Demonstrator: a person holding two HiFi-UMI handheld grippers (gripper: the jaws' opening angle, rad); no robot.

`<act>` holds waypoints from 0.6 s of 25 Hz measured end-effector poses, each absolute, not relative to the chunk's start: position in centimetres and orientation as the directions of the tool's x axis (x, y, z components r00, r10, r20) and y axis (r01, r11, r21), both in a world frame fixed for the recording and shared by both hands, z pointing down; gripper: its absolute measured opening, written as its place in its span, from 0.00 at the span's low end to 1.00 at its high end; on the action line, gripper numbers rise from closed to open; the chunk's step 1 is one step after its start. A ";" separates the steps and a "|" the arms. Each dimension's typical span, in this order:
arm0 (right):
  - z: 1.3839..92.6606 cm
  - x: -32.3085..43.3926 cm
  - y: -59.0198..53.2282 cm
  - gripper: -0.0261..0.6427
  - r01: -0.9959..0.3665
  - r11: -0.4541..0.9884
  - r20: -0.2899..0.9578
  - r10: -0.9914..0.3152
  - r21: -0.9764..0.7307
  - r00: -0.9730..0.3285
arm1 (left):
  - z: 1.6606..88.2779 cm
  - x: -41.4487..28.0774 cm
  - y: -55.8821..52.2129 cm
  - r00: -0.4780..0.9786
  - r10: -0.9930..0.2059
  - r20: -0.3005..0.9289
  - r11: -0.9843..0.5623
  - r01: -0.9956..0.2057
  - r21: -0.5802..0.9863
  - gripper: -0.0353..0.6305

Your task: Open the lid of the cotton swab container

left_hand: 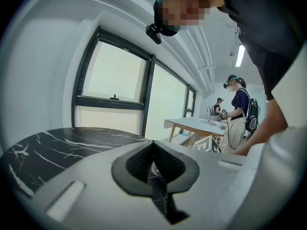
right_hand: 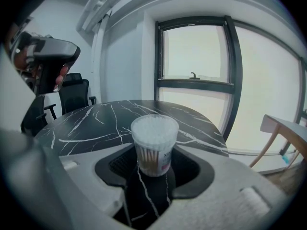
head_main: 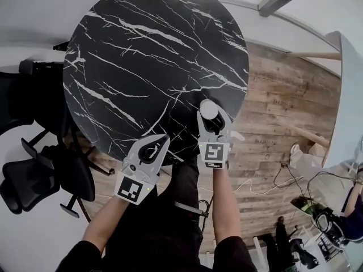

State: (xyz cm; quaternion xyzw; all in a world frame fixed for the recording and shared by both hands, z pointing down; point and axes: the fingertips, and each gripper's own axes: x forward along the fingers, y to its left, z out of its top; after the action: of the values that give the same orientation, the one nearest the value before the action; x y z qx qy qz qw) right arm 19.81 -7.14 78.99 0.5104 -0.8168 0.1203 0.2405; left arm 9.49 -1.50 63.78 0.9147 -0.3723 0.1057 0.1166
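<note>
A small clear round cotton swab container [head_main: 209, 109] stands upright near the front edge of the round black marble table [head_main: 142, 50], its lid on. My right gripper [head_main: 213, 119] reaches onto the table with a jaw on either side of it. In the right gripper view the container [right_hand: 154, 145] stands between the dark pads [right_hand: 120, 163], with a thin gap showing on each side, so the right gripper [right_hand: 154, 169] is open around it. My left gripper [head_main: 159, 143] hovers at the table's front edge, left of the container, shut and empty. Its closed pads [left_hand: 144, 163] meet in the left gripper view.
Black office chairs [head_main: 34, 177] stand left of the table on the pale floor. Wood flooring [head_main: 283, 106] with cables [head_main: 266, 183] lies to the right. Windows [right_hand: 194, 61] rise behind the table. Other people stand at a far wooden table [left_hand: 192, 124].
</note>
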 end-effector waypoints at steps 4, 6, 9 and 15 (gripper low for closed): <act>78.9 19.6 -6.8 0.37 -0.888 0.456 0.520 -0.774 0.063 -0.361 | 63.5 9.6 -1.6 0.701 -0.659 0.272 -0.695 -0.706 0.137 0.05; 78.8 19.4 -6.5 0.37 -0.885 0.460 0.522 -0.772 0.065 -0.363 | 63.5 9.5 -1.6 0.701 -0.659 0.274 -0.695 -0.706 0.134 0.05; 78.6 19.0 -6.1 0.37 -0.884 0.464 0.530 -0.764 0.052 -0.369 | 63.3 9.3 -1.6 0.699 -0.662 0.272 -0.694 -0.708 0.132 0.05; 77.2 18.1 -5.2 0.36 -0.885 0.465 0.530 -0.757 0.026 -0.383 | 62.4 9.1 -1.8 0.702 -0.662 0.264 -0.696 -0.706 0.132 0.05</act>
State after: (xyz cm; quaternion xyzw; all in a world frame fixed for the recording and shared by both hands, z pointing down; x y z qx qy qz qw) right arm 18.09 -5.22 77.20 0.5000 -0.8209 0.1320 0.2422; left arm 9.07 -1.76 62.44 0.9156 -0.3735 0.0982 0.1122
